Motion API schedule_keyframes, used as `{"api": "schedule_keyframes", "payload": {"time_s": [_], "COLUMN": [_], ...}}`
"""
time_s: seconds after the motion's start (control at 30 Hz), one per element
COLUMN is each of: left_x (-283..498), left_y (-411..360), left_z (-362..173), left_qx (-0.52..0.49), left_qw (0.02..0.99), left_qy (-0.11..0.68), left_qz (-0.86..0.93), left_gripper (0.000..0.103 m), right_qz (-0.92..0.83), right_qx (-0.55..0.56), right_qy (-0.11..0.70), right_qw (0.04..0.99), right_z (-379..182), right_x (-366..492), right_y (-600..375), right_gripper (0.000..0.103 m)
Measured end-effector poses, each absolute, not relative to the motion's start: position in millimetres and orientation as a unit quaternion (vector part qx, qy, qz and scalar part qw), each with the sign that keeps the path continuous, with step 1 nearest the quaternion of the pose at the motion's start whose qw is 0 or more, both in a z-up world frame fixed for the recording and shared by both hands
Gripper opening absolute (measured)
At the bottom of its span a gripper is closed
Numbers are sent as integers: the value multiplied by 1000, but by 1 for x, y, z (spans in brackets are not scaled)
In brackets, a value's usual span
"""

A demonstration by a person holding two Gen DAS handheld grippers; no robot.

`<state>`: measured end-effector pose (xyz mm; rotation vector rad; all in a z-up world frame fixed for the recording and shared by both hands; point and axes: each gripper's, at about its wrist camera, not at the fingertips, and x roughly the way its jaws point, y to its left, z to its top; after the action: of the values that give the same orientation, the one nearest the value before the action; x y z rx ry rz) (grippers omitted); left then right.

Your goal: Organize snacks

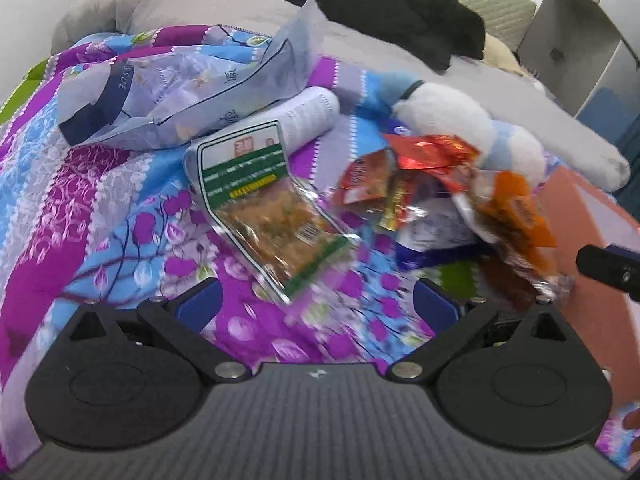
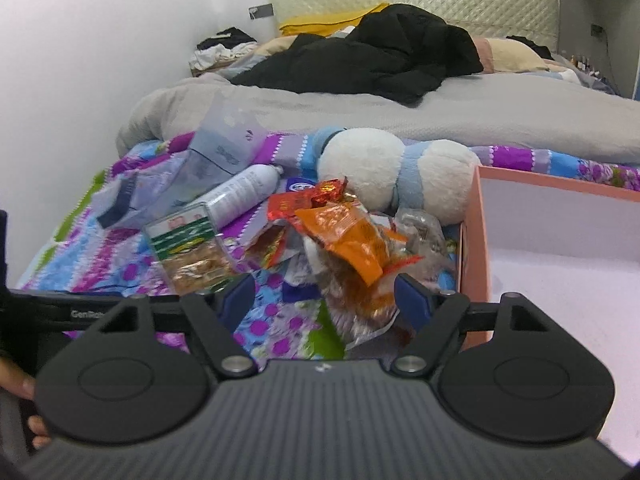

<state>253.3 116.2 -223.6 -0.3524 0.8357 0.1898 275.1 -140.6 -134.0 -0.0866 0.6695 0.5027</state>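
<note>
Snack packets lie on a flowered bedspread (image 1: 80,208). A clear packet with a green label (image 1: 260,200) (image 2: 188,248) lies just ahead of my left gripper (image 1: 318,300), which is open and empty above the bedspread. A heap of red and orange packets (image 1: 448,184) lies to its right. My right gripper (image 2: 324,296) is open, its jaws either side of an orange packet (image 2: 348,240) in that heap, not closed on it. A pink box (image 2: 476,240) with a white inside stands right of the heap.
A white and blue plush toy (image 2: 368,164) lies behind the heap. A white spray bottle (image 2: 240,194) and a blue-grey tissue bag (image 1: 176,92) lie at the left. Black clothes (image 2: 384,56) and a grey quilt (image 2: 440,116) cover the far bed.
</note>
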Motion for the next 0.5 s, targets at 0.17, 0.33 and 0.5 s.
{"api": "schedule_keyframes", "payload": {"time_s": [0.17,0.33,0.5], "left_x": [275,294,306], "left_y": [134,139,140], "left_z": [-253,-275,-285], "left_qx": [-166,-137,-120], "left_qw": [890,889,895], "left_qy": [413,420,410], "left_qz": [104,124,129], "left_gripper": [102,98,91], "right_qz": [241,243,232], "right_qx": [-67,-71,-81], "right_qy": [323,316,308], "right_qw": [913,915,919], "right_z": [-152,-164,-172], "right_x": [303,321,334], "right_y": [-123,-110,-101], "right_gripper": [78,78,77]}}
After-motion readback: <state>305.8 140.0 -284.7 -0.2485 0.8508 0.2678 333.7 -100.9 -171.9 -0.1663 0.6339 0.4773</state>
